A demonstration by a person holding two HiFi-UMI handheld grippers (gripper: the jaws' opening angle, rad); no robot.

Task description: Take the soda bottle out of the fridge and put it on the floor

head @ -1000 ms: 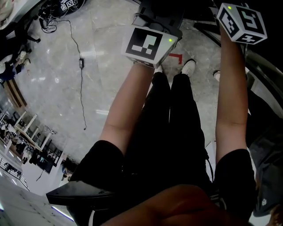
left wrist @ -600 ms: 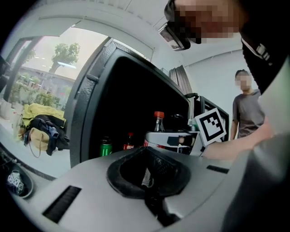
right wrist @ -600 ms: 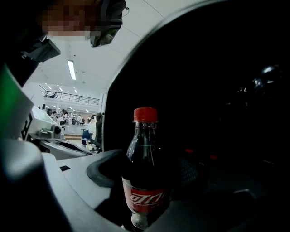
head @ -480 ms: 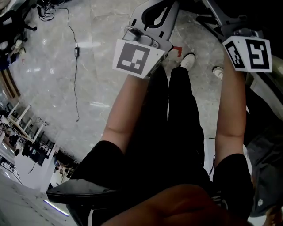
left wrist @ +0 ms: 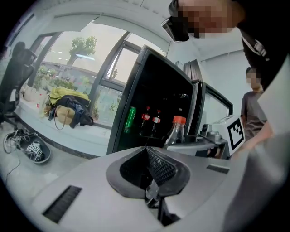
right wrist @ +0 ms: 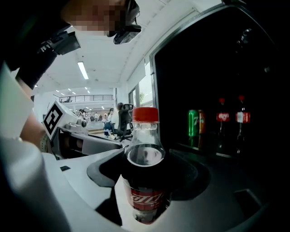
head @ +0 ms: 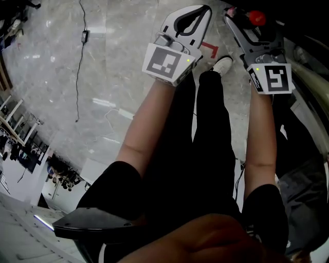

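The soda bottle (right wrist: 144, 181) has a red cap, a red label and dark cola in it. It stands upright between the jaws of my right gripper (right wrist: 145, 158), which is shut on its body. From the head view the right gripper (head: 241, 25) hangs above the pale floor (head: 103, 61) with the bottle's cap (head: 256, 18) showing past it. My left gripper (head: 204, 10) is beside it to the left, shut with nothing in it (left wrist: 146, 148). The black fridge (left wrist: 167, 104) stands open ahead, and the held bottle (left wrist: 176, 131) shows in front of it.
Inside the fridge (right wrist: 226, 68) stand a green can (right wrist: 193, 122) and two cola bottles (right wrist: 222, 118). A black cable (head: 78, 67) and a red tape mark (head: 211, 50) lie on the floor. My legs and a white shoe (head: 222, 64) are below. Shoes (left wrist: 31, 149) sit by the window sill.
Both grippers have come further into the head view, away from the top edge. The right gripper's jaws and the bottle's red cap now show; the left gripper's shut jaws show in full.
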